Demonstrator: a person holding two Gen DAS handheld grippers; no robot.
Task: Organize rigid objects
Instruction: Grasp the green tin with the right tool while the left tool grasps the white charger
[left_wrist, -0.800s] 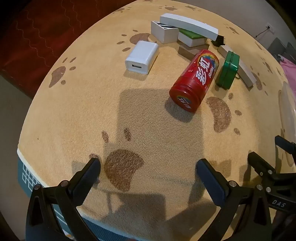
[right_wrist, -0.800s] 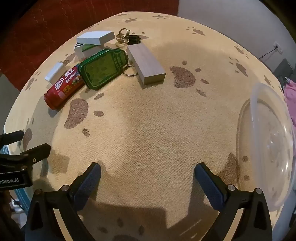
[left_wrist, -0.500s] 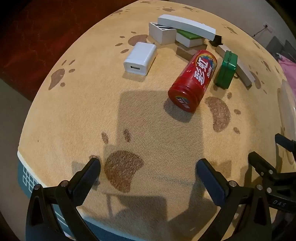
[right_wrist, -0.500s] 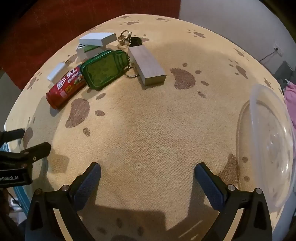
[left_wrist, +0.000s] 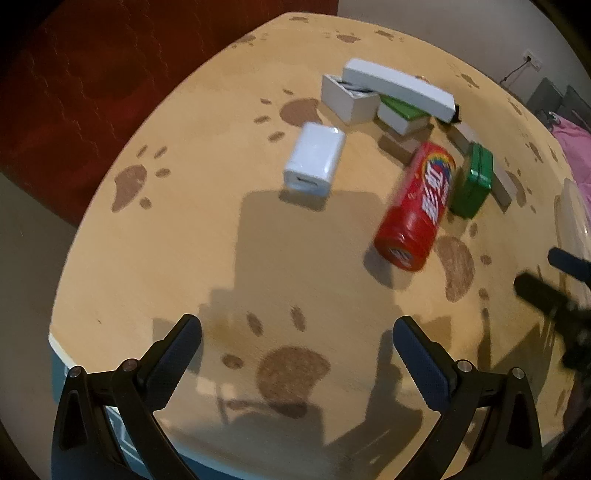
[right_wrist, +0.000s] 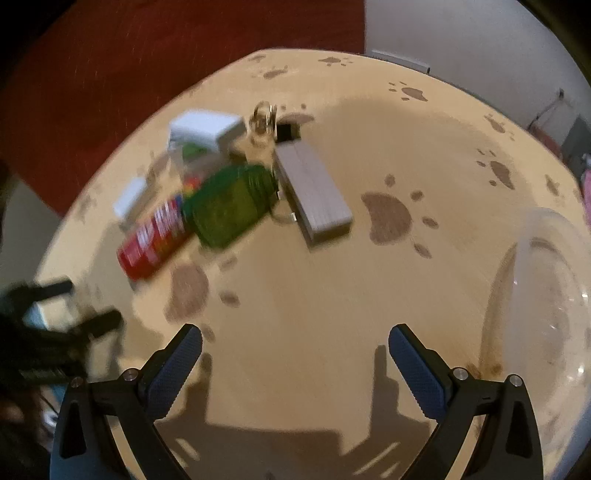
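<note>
A red candy tube (left_wrist: 417, 206) lies on the tan paw-print mat (left_wrist: 221, 236), also seen in the right wrist view (right_wrist: 155, 240). Beside it lie a green tin (left_wrist: 472, 181) (right_wrist: 229, 203), a white charger (left_wrist: 314, 160) (right_wrist: 127, 197), white boxes (left_wrist: 395, 86) (right_wrist: 203, 129), a grey block (right_wrist: 314, 192) and a key ring (right_wrist: 263, 118). My left gripper (left_wrist: 297, 341) is open and empty, near the mat's front edge, well short of the tube. My right gripper (right_wrist: 295, 341) is open and empty over bare mat.
A clear plastic bowl (right_wrist: 546, 306) sits at the right of the mat, its edge in the left wrist view (left_wrist: 570, 214). The other gripper shows at the edge of each view (left_wrist: 554, 295) (right_wrist: 55, 325). Red carpet (left_wrist: 92, 74) lies beyond the mat.
Both views have shifted and blurred: the objects sit lower and further right in the left wrist view, lower in the right wrist view. Both grippers stay open.
</note>
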